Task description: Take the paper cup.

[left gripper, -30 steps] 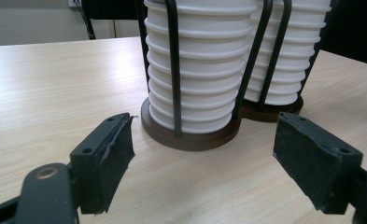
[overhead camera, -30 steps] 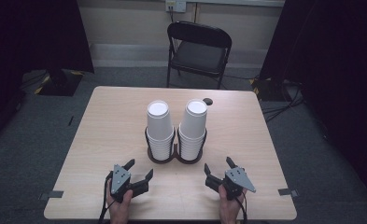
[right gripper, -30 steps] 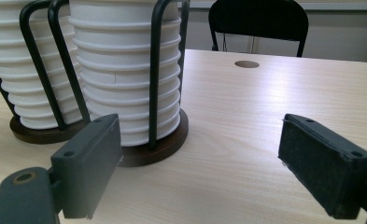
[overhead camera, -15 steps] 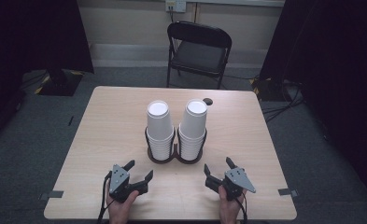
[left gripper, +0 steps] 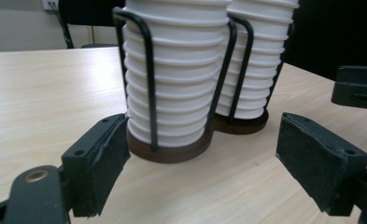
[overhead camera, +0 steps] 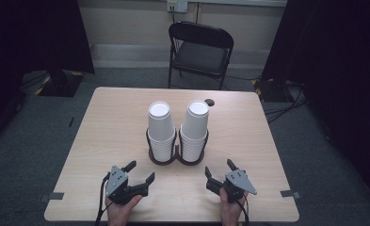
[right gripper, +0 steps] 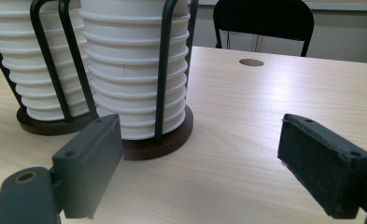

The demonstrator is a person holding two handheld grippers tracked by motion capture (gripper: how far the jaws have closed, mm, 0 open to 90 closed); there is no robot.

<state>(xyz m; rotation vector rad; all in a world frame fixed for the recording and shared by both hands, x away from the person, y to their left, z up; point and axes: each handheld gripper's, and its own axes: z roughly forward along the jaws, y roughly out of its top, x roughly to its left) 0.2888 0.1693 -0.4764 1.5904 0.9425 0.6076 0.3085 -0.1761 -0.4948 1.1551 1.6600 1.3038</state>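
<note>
The pale wood-grain table (overhead camera: 112, 127) lies before me. At its middle stands a dark double-ring cup holder with black wire uprights and round brown bases (overhead camera: 176, 157), each ring packed with a tall stack of white ribbed paper cups (overhead camera: 161, 127). My left gripper (overhead camera: 140, 172) rests near the table's front edge, jaws spread wide and empty. My right gripper (overhead camera: 219, 173) sits likewise, wide and empty.
</note>
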